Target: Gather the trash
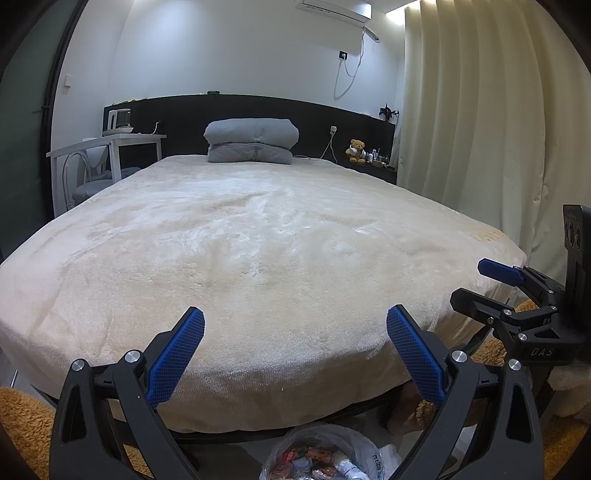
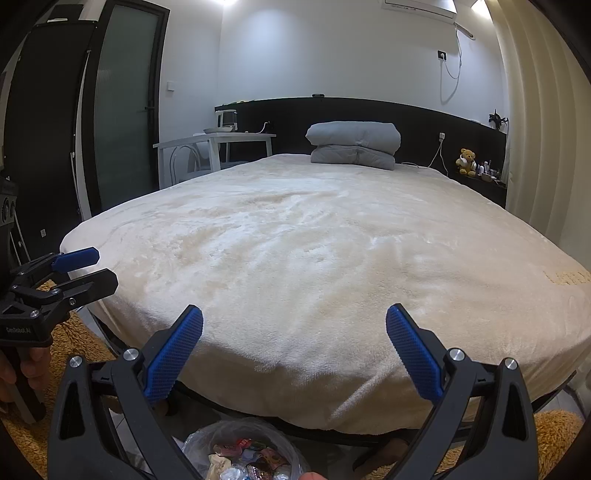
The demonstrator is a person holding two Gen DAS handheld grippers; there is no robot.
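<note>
Bed (image 1: 258,240) with cream plush blanket fills the middle of both views. Folded grey duvet (image 1: 252,140) at far end, against black headboard (image 1: 236,110). White table (image 1: 122,142) far left, kettle (image 1: 120,119) on it, chair (image 1: 86,173) tucked under. Teddy bear (image 1: 356,150) far right on a ledge. Cream curtain (image 1: 480,110) right. Air conditioner (image 1: 332,8) high on far wall. Orange shag rug (image 2: 74,336) near, on floor. Frosted glass door (image 2: 125,107) left.
</note>
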